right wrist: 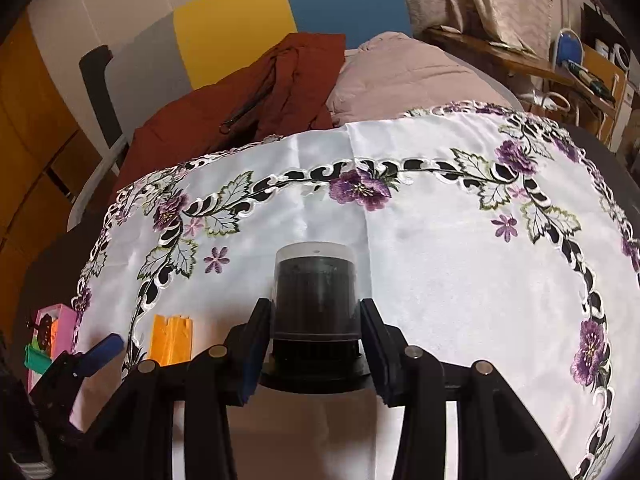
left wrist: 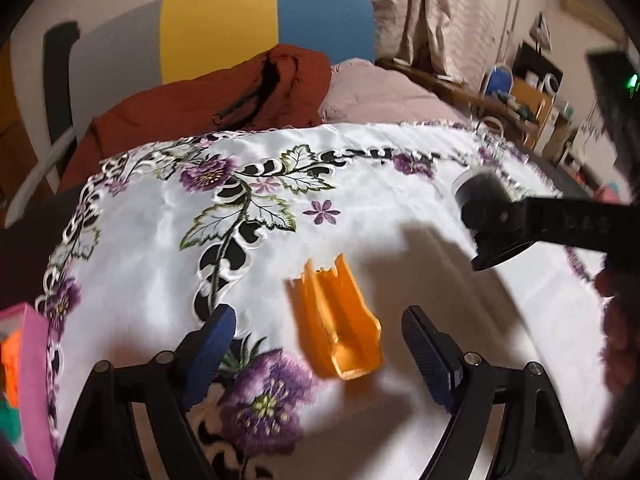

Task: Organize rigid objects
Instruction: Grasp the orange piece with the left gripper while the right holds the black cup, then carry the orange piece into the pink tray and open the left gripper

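**Orange piece lying free between our left fingers**

Blue-padded fingers (left wrist: 424, 354) of our left gripper (left wrist: 320, 344) are standing wide apart, clamped on nothing. Just ahead of them, the orange channel piece (left wrist: 334, 322) is lying on the embroidered cloth (left wrist: 360, 200) that is covering the desk, touching neither pad. Its long axis is running away from us, roughly in line with the fingers and leaning a little to the left, with its open end facing back toward the camera. It is sitting nearer the near-left corner of the desk than the middle.

Our right gripper (right wrist: 316, 340) is gripping the dark cylindrical container with a clear cap (right wrist: 315, 292) by its lower body, one pad pressing each side, and it is holding the container upright near the near edge.

We are judging that the left hand is the nearer one to the orange piece. A pink box (right wrist: 54, 322) is standing off the left edge of the cloth, and we are guessing it is where the pieces belong.
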Demonstrator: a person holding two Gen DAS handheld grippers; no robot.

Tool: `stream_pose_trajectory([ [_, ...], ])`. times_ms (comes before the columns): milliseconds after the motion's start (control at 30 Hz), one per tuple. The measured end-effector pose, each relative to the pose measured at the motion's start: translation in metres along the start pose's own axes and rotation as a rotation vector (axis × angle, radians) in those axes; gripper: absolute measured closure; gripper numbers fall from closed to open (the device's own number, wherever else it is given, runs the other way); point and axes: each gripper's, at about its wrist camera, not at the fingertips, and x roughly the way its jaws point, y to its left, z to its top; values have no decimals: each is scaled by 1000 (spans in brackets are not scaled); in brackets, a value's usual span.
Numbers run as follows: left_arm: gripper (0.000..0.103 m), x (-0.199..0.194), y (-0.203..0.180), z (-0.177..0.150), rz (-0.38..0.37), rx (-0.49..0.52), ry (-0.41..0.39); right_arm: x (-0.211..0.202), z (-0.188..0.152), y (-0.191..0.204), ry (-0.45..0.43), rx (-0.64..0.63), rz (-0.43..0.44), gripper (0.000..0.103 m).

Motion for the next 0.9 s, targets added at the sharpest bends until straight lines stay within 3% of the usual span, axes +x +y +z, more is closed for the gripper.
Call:
stream_pose_trajectory([
  [67, 22, 7, -1, 1, -16, -13, 12, 0, 0, 0, 2, 0, 1, 59],
  [167, 66, 10, -5, 1, 1, 10, 16, 1, 0, 3, 2, -10, 6, 59],
  [200, 75, 10, -7, 0, -4, 21, 17, 1, 0, 5, 3, -14, 5, 59],
  [300, 76, 6, -8, -3, -13, 43, 10, 3, -1, 7, 6, -24, 7, 59],
  [500, 77, -15, 6, -16, -45, -33, -3, 4, -3, 11, 5, -44, 6, 59],
  [900, 77, -97, 40, -51, -69, -123, -103, 10, -9, 22, 26, -99, -12, 59],
])
